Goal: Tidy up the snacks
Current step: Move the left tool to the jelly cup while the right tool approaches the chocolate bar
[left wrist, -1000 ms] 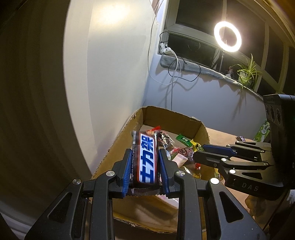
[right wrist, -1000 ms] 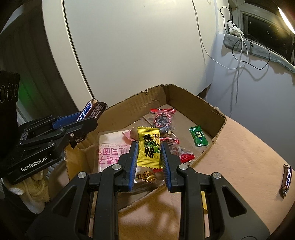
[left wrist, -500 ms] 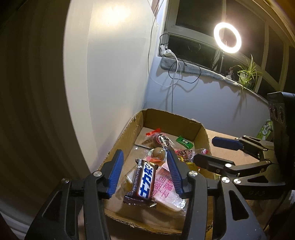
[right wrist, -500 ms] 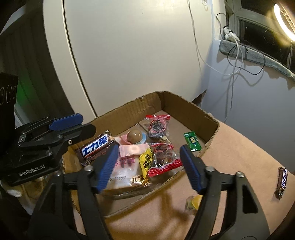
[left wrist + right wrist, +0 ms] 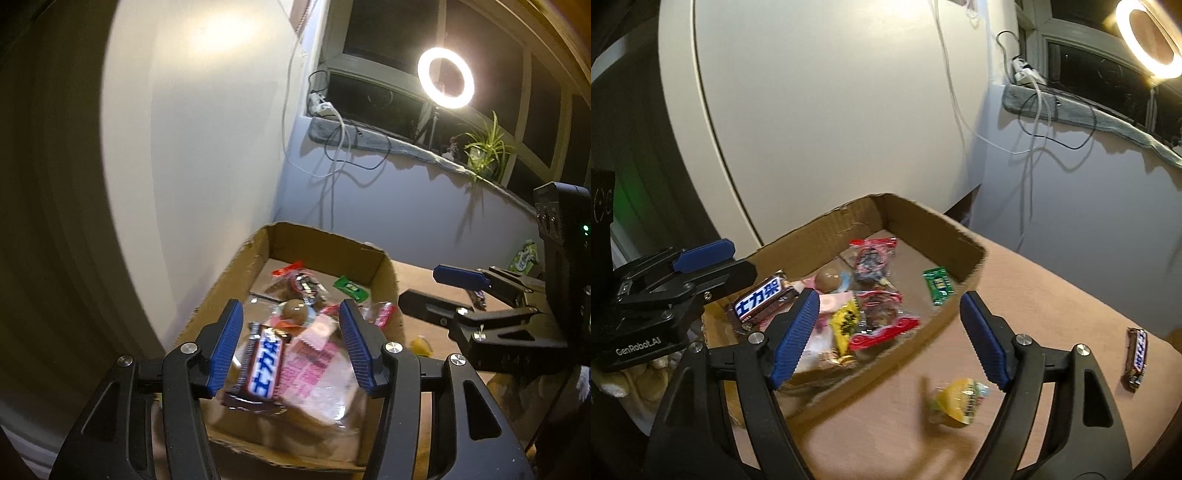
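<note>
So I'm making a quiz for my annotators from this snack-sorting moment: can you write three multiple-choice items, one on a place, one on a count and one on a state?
1. Where does the yellow jelly cup lie?
A. inside the cardboard box
B. on the table outside the box
C. in the right gripper

2. How many chocolate bars with blue and white labels show in the right wrist view?
A. one
B. two
C. four

3. How do the two grippers stand?
A. both open, holding nothing
B. both shut on snacks
C. left shut, right open

Answers:
1 B: the cup sits on the tan table, in front of the cardboard box.
2 B: one bar in the box, one bar on the table.
3 A: the left gripper and right gripper have wide gaps with nothing between the pads.
</note>
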`<control>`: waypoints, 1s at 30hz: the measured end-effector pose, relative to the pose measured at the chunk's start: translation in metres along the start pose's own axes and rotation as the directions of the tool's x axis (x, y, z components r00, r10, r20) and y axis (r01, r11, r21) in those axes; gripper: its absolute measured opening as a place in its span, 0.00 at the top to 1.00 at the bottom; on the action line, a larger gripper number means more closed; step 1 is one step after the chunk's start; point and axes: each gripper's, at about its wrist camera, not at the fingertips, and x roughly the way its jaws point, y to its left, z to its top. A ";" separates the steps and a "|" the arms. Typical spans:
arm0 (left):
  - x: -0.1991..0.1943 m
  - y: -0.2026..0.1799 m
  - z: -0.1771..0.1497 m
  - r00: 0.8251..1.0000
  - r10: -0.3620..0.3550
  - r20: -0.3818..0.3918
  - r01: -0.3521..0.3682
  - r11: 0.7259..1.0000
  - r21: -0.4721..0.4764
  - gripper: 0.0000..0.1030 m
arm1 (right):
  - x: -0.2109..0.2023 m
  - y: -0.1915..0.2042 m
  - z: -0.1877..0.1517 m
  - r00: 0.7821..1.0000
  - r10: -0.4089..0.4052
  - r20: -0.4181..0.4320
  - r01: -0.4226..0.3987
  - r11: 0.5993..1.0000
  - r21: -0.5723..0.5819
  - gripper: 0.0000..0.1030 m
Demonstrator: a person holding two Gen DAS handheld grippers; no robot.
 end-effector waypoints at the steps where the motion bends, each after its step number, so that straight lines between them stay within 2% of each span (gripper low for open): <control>1: 0.000 -0.004 0.000 1.000 -0.007 0.000 0.007 1.000 0.006 0.48 | -0.004 -0.005 0.000 1.000 -0.010 0.004 0.010 1.000 0.006 0.21; 15: 0.003 -0.073 -0.005 0.994 -0.101 -0.031 0.104 0.989 0.108 0.48 | -0.040 -0.086 -0.028 0.990 -0.138 -0.012 0.139 0.986 0.088 0.21; 22: 0.025 -0.127 -0.023 0.981 -0.148 -0.125 0.171 0.965 0.199 0.48 | -0.060 -0.139 -0.049 0.980 -0.199 -0.031 0.201 0.967 0.156 0.21; 27: 0.043 -0.149 -0.040 0.972 -0.131 -0.193 0.177 0.954 0.242 0.48 | -0.072 -0.173 -0.058 0.969 -0.244 -0.042 0.247 0.951 0.188 0.21; 30: 0.053 -0.155 -0.048 0.968 -0.114 -0.226 0.169 0.955 0.244 0.48 | -0.071 -0.197 -0.066 0.958 -0.276 -0.077 0.286 0.937 0.199 0.21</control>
